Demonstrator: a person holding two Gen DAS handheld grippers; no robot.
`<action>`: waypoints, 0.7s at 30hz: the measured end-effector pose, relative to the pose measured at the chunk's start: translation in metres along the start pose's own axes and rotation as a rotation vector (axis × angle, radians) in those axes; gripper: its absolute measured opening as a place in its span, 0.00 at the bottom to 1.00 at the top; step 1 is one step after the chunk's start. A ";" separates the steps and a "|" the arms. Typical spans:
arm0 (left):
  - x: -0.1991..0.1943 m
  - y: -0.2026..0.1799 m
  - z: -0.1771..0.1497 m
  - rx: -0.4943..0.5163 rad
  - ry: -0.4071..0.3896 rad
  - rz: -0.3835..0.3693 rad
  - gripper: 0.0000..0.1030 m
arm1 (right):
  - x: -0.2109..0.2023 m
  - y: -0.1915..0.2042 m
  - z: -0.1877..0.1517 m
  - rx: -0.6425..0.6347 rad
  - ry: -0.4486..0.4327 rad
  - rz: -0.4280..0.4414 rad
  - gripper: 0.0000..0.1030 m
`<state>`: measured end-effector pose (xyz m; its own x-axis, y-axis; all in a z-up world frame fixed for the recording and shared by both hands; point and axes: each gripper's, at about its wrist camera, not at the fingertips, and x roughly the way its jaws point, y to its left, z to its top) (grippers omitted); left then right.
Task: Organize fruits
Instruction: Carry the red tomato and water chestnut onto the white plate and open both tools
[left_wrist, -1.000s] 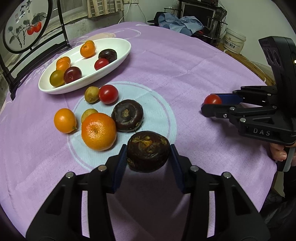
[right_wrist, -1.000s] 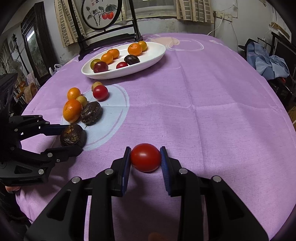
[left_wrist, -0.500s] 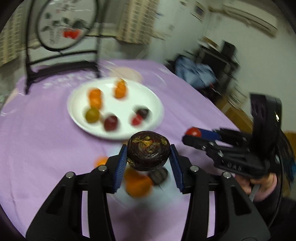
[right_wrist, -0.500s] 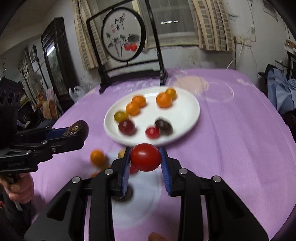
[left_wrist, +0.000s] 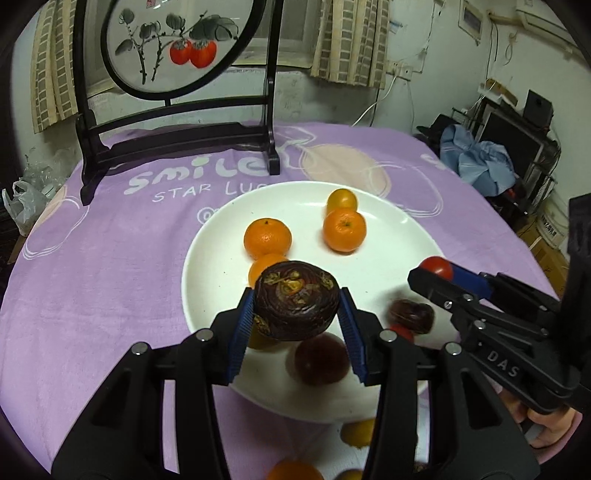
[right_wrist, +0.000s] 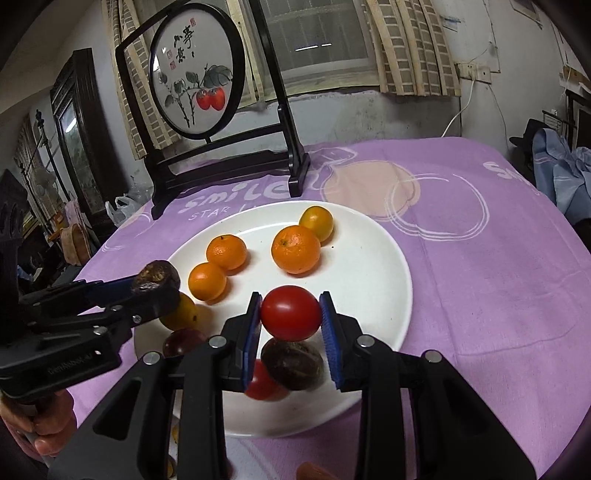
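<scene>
Purple tablecloth (left_wrist: 110, 266) printed with "smile" covers the table; a black-framed round screen (right_wrist: 195, 77) painted with red fruit stands at the far edge, beyond both claws.

Left gripper (left_wrist: 296, 319): jaws clamped on a dark wrinkled passion fruit (left_wrist: 296, 310), blue pads pressed to its two sides. Claw is raised above the near-left part of the white plate (left_wrist: 399, 236), pointing toward the screen. In the right wrist view the same claw enters from the left, handle gripped by a bare hand (right_wrist: 48, 417) at the lower left corner.

Right gripper (right_wrist: 290, 323): jaws closed on a red tomato (right_wrist: 290, 313), held above the near part of the plate. In the left wrist view it reaches in from the right, slanting up-left, tomato at its tip.

On plate, ahead of the claws: three orange mandarins (right_wrist: 295, 249) and a small yellow-orange fruit (right_wrist: 316, 222). Directly below the right claw: another dark passion fruit (right_wrist: 293, 363) and a second red tomato (right_wrist: 263, 384). Beneath the left claw: a yellow-green fruit (right_wrist: 181, 312) and a dark red plum (left_wrist: 321, 360).

Loose orange fruit (left_wrist: 356, 432) lies on the cloth behind the plate's near rim, blurred.
</scene>
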<state>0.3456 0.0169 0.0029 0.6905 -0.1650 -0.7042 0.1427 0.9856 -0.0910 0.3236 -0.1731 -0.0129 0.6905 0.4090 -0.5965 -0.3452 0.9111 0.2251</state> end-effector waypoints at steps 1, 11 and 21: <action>0.002 -0.001 0.001 0.003 0.000 0.002 0.45 | -0.002 0.001 0.001 -0.006 -0.006 0.002 0.34; -0.038 0.005 -0.020 -0.042 -0.043 0.105 0.94 | -0.057 0.014 -0.008 -0.063 -0.066 0.040 0.61; -0.078 0.019 -0.076 -0.061 -0.078 0.191 0.98 | -0.095 0.051 -0.066 -0.261 -0.014 0.099 0.61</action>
<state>0.2405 0.0511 0.0029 0.7542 0.0253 -0.6561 -0.0377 0.9993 -0.0048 0.1985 -0.1687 0.0044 0.6534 0.4977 -0.5705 -0.5620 0.8237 0.0750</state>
